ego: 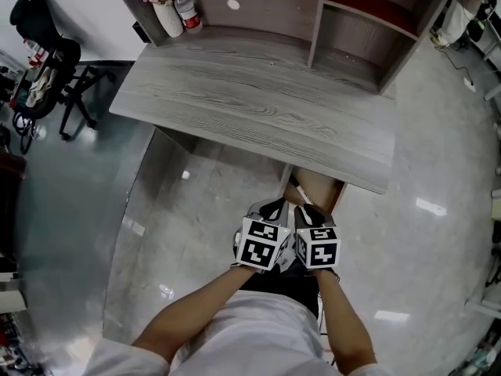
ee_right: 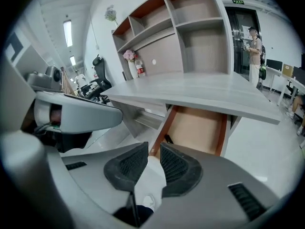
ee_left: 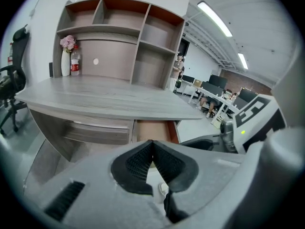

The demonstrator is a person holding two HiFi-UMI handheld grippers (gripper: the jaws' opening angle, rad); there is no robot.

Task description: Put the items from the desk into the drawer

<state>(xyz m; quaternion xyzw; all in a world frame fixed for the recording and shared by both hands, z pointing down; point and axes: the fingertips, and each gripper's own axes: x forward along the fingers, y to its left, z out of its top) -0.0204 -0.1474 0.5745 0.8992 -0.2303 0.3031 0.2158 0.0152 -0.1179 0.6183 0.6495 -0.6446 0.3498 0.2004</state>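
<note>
The grey wooden desk (ego: 258,100) carries only a white vase of pink flowers (ego: 166,14) and a bottle with a red label (ego: 188,10), at its back left corner. Under the desk's right part the drawer (ego: 321,190) stands pulled out, with a brown floor (ee_right: 200,130). A small dark thing (ee_right: 167,138) lies at the drawer's near left corner. My left gripper (ego: 275,204) and right gripper (ego: 308,208) hang side by side just in front of the drawer. The left gripper (ee_left: 152,142) is shut and empty. The right gripper (ee_right: 153,147) stands slightly open, with nothing between its pads.
A shelf unit (ego: 352,22) rises at the back of the desk. A black office chair (ego: 47,69) stands left of the desk on the glossy floor. A person (ee_right: 255,46) stands by a doorway far right. More desks with seated people (ee_left: 214,104) lie beyond.
</note>
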